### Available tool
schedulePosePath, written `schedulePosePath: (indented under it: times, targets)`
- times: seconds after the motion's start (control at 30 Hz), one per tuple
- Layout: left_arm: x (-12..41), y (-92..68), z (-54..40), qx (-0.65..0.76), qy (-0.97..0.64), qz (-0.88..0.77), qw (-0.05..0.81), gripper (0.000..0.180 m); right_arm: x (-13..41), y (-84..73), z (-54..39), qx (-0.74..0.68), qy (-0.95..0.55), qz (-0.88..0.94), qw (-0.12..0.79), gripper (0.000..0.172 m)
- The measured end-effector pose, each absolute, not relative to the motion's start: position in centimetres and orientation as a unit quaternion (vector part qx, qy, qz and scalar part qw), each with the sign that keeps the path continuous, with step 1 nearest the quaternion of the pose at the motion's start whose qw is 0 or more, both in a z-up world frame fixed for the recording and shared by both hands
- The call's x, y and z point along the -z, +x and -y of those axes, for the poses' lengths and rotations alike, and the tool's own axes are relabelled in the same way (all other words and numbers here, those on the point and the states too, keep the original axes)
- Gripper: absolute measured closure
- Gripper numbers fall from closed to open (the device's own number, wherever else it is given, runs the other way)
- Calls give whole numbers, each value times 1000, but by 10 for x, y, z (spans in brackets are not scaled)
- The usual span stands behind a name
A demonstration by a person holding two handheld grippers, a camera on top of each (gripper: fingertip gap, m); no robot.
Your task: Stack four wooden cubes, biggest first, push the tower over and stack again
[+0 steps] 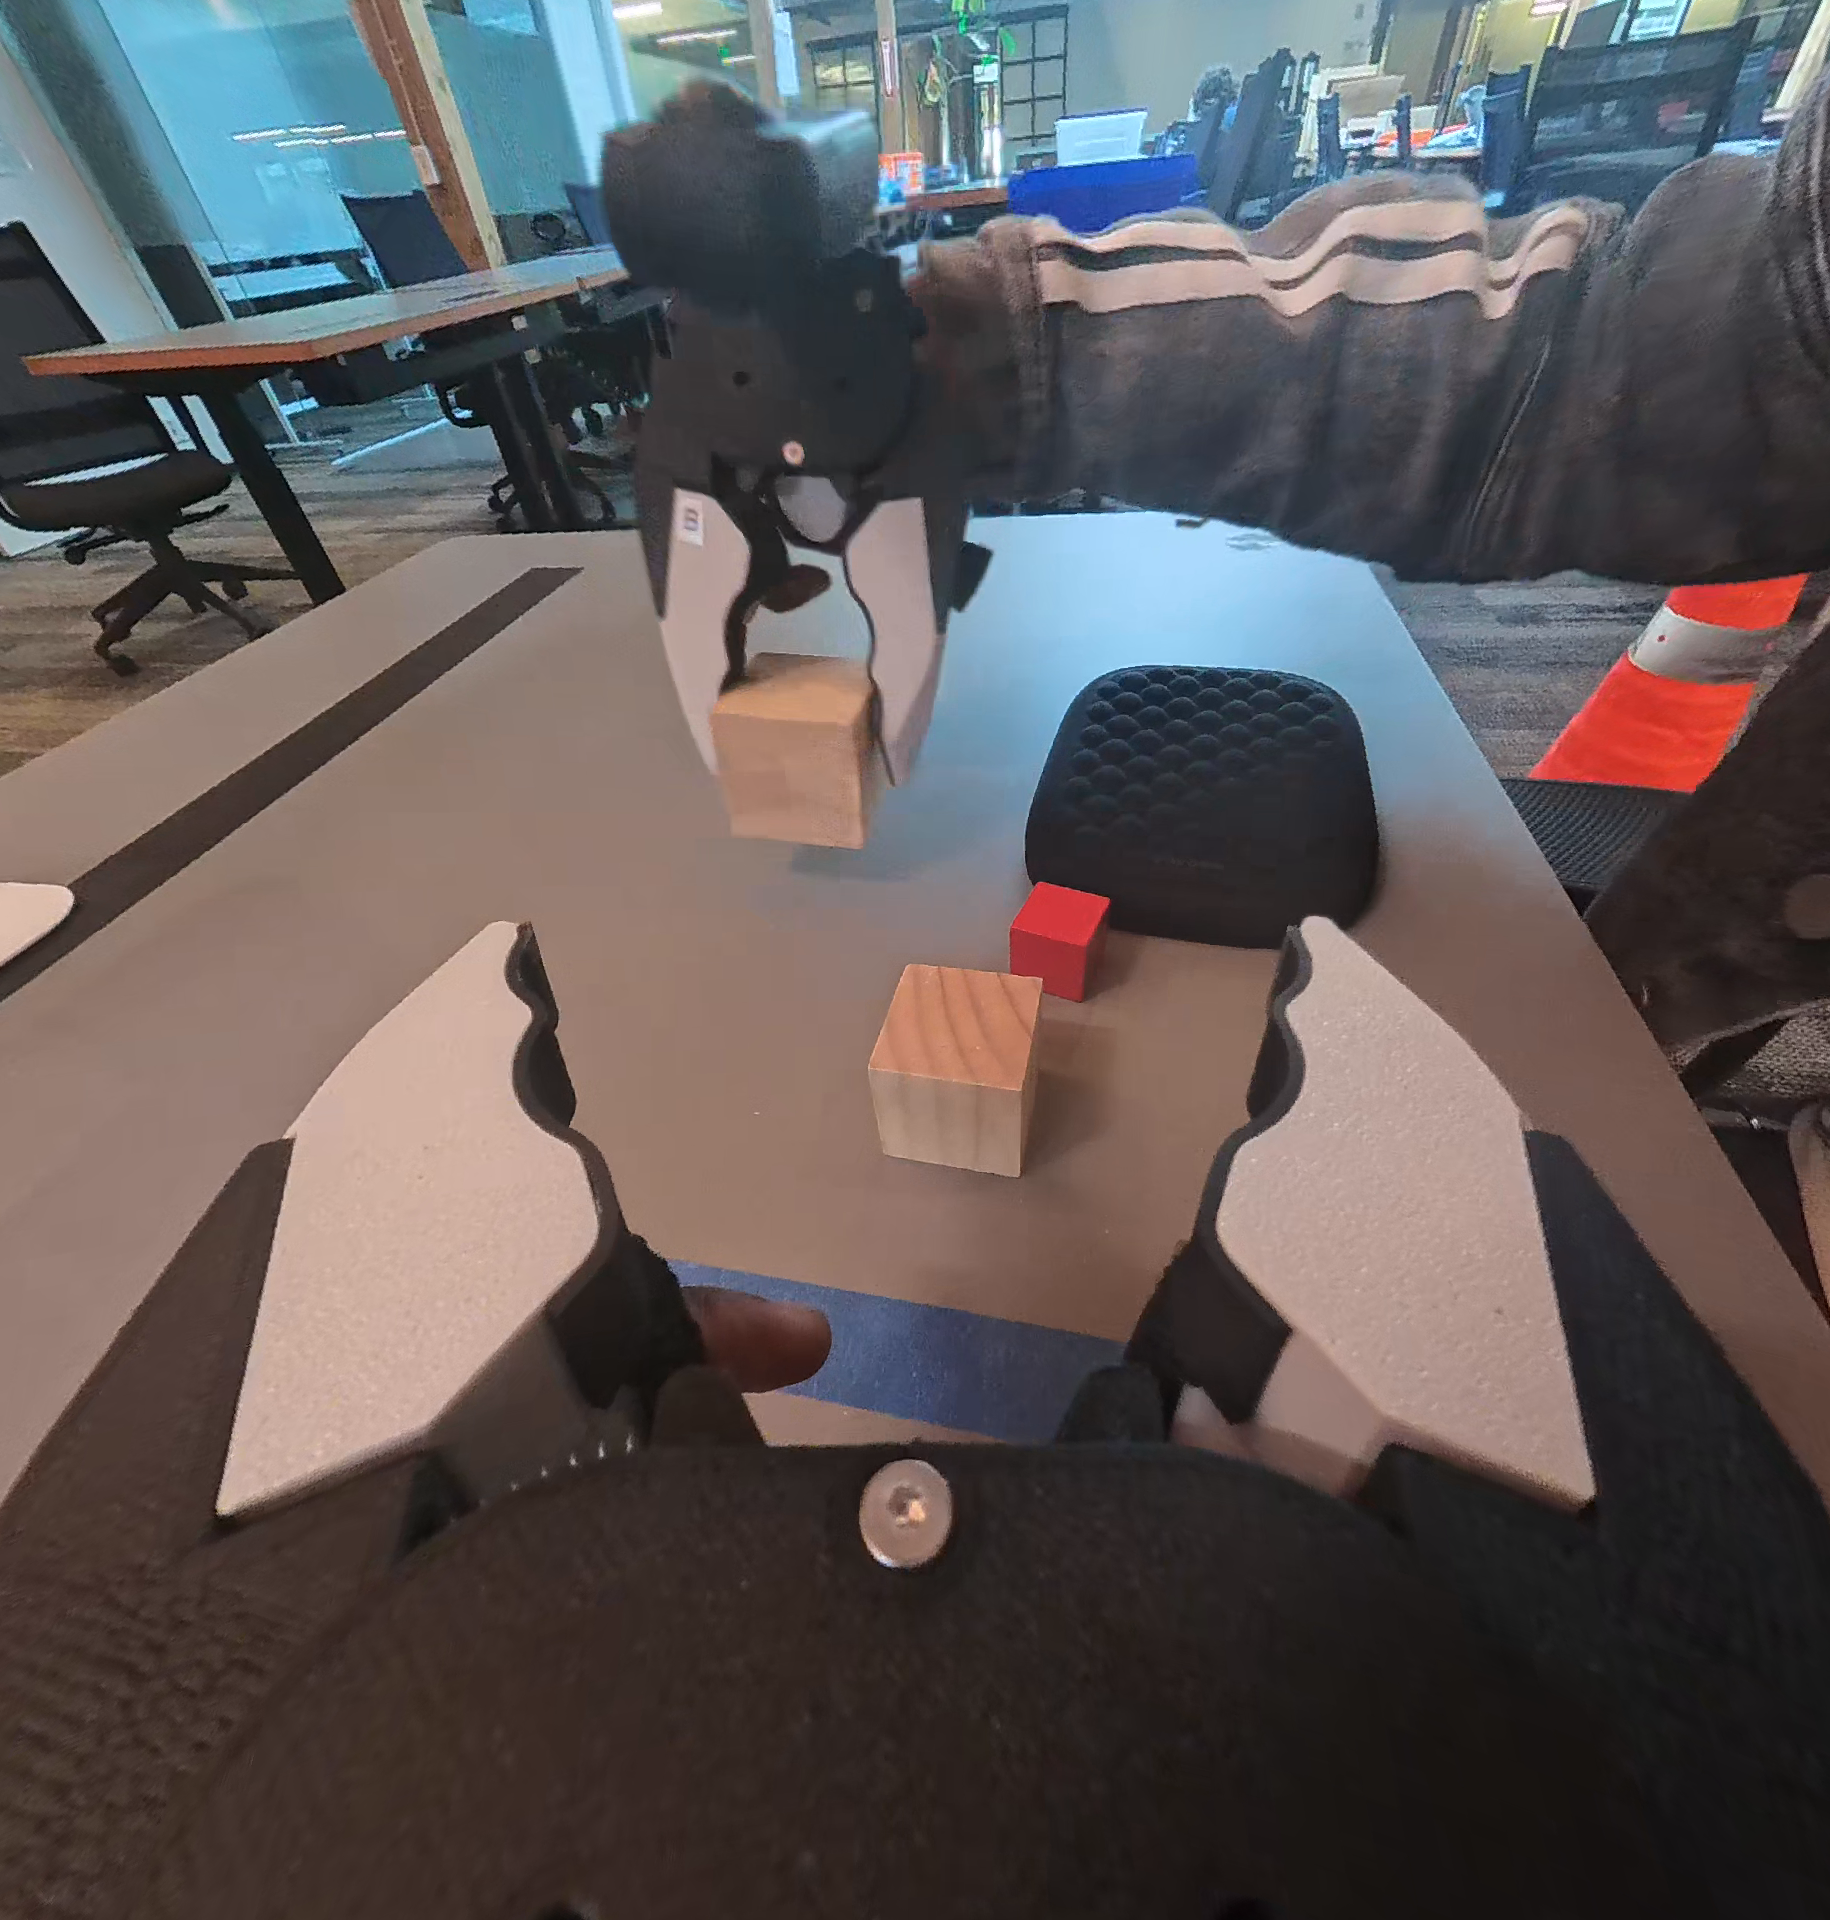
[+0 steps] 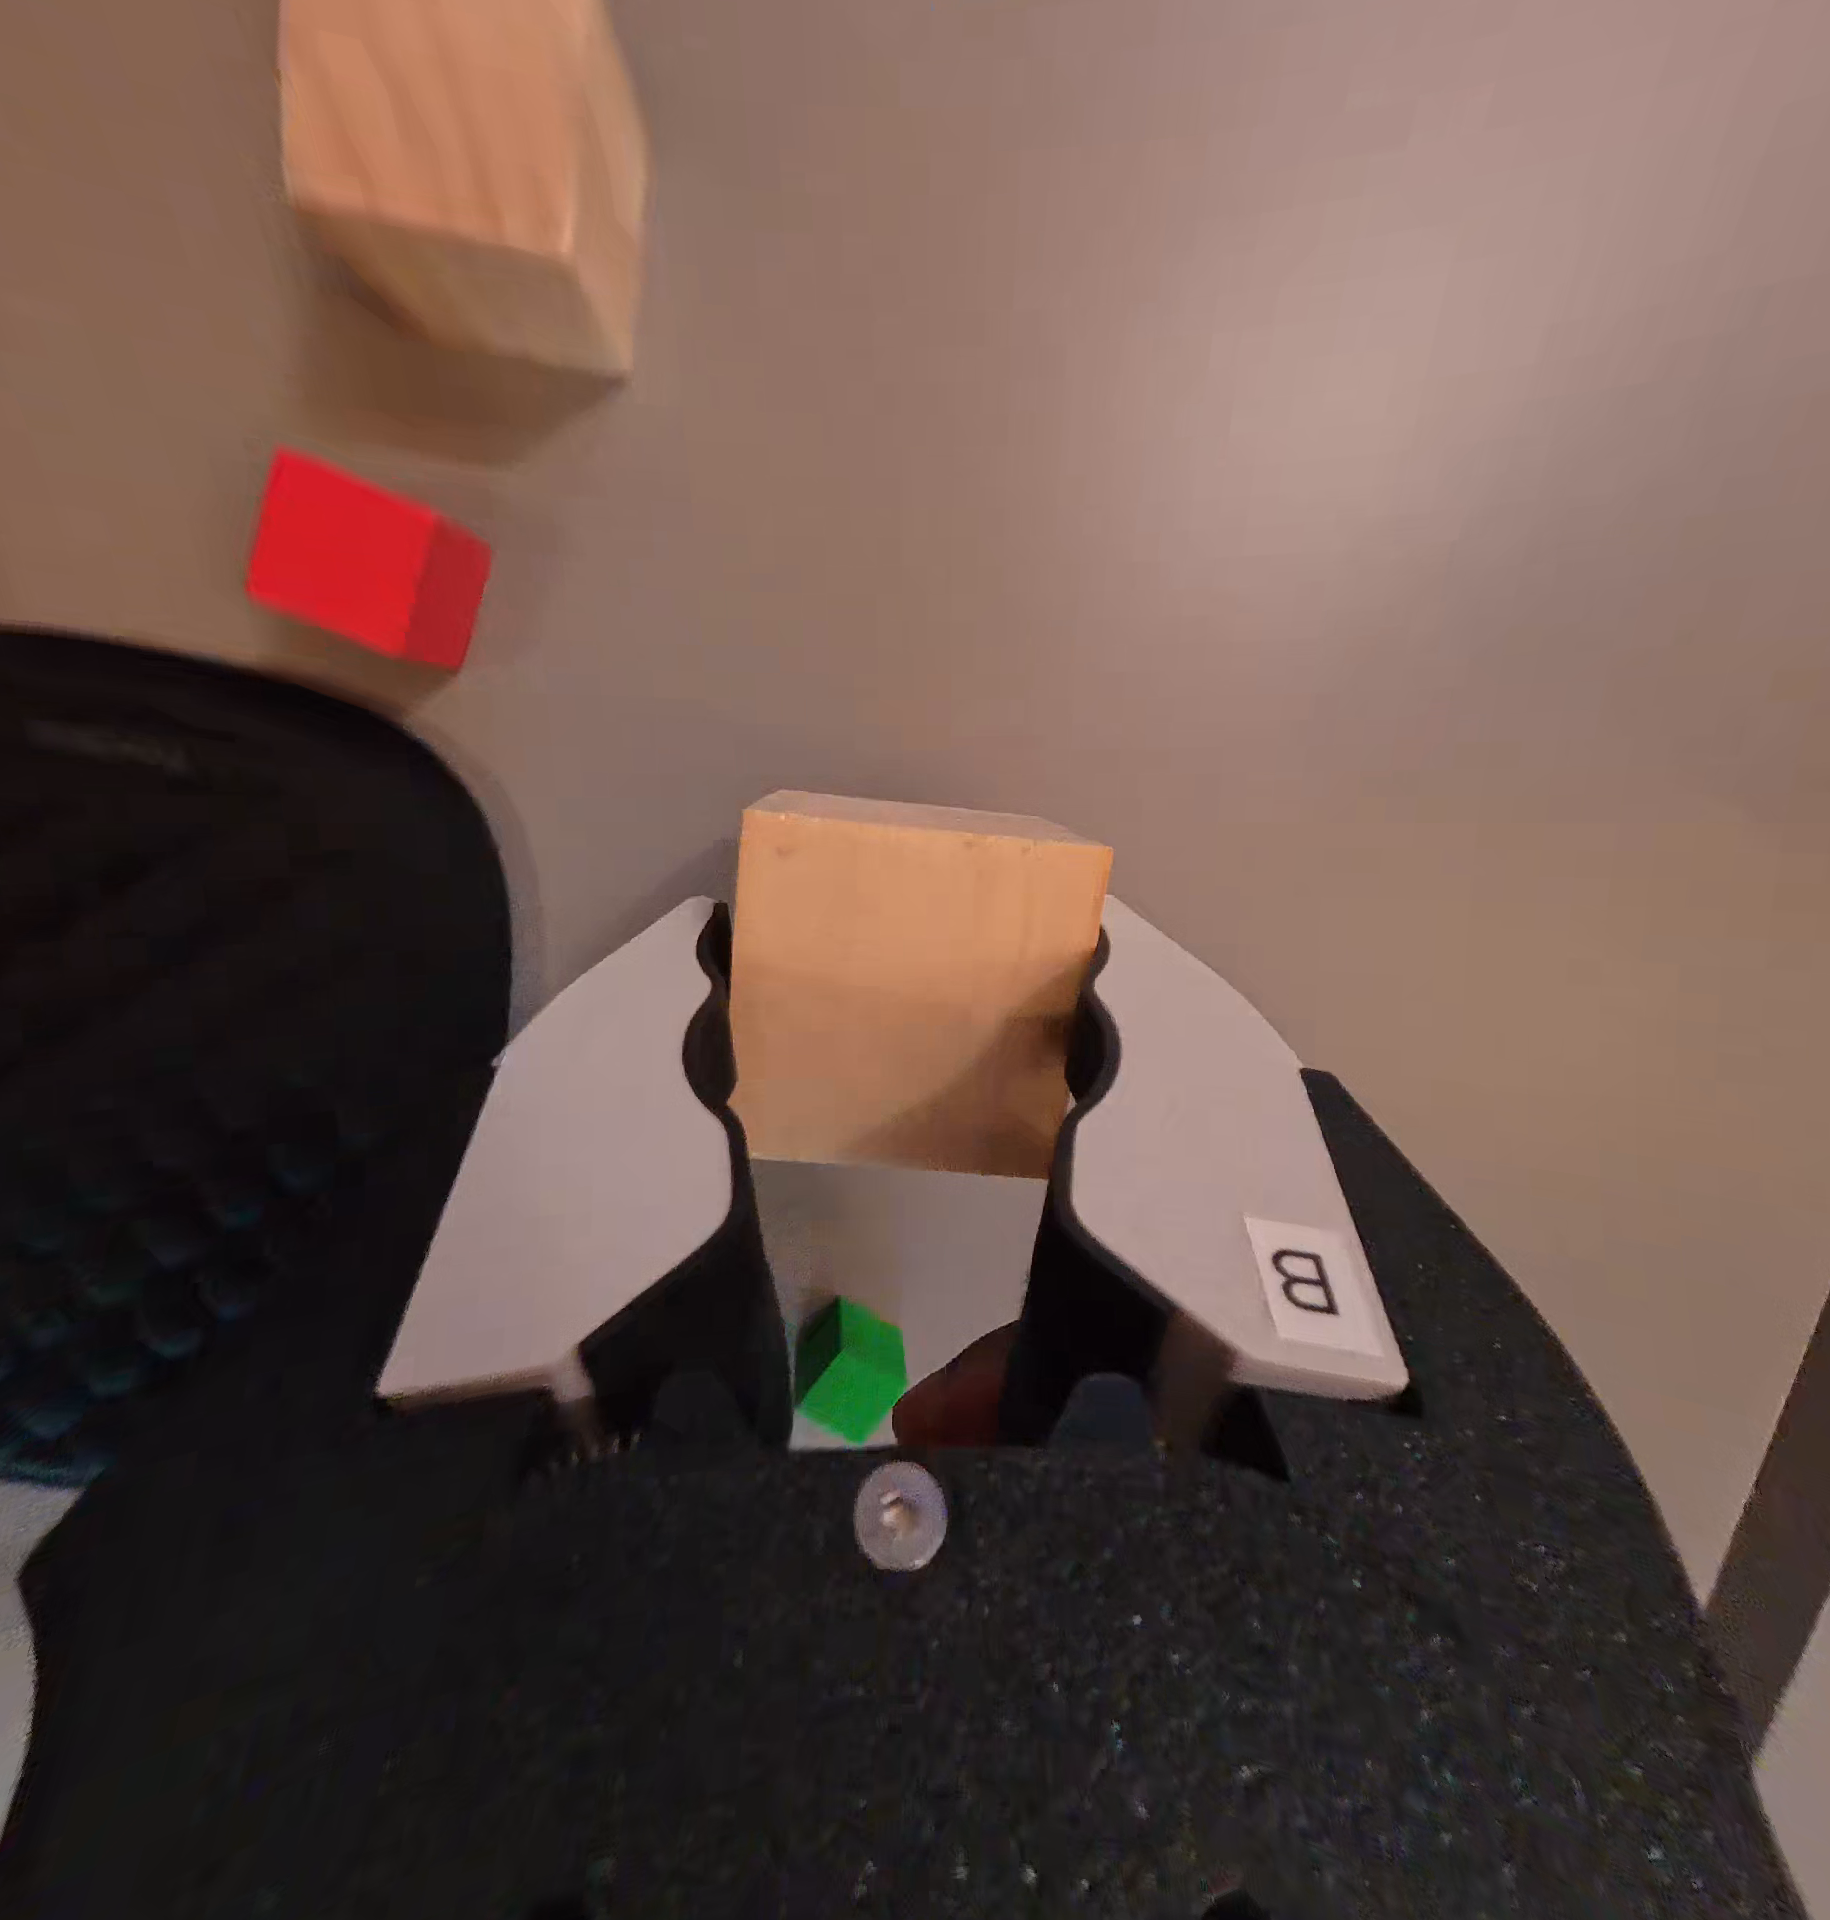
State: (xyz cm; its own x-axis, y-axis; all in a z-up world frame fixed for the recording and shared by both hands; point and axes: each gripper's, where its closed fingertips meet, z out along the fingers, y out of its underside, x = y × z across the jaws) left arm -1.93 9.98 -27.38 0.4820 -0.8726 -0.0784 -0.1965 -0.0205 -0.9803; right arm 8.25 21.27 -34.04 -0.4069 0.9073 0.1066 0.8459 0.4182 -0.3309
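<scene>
You'll find a white sticker [image 2: 1314,1291] with one black printed character on a finger of your right hand-held gripper [image 2: 911,997]. The black cushion [image 1: 1207,800] on the tabletop [image 1: 371,852] carries a faint mark, too small to read.

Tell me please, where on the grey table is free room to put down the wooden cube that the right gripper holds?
Free: the grey table left of the held cube, up to the dark strip, and ahead of the open left gripper. Crowded: by the black pad, with the red cube and the plain wooden cube.
</scene>
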Motion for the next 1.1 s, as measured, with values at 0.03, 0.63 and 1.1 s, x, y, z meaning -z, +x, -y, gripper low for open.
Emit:
schedulePosePath:
  times: [0.03,0.63,1.1]
  targets:
    - [274,-19,-99,299,-648,-413,565,53,344,88,-210,-101,-525,836,126,109]
    - [274,-19,-100,295,-649,-415,566,53,359,103,-204,-100,-551,824,88,109]
    - [274,-22,-103,286,-654,-410,568,52,330,12,-114,-216,-588,768,135,91]
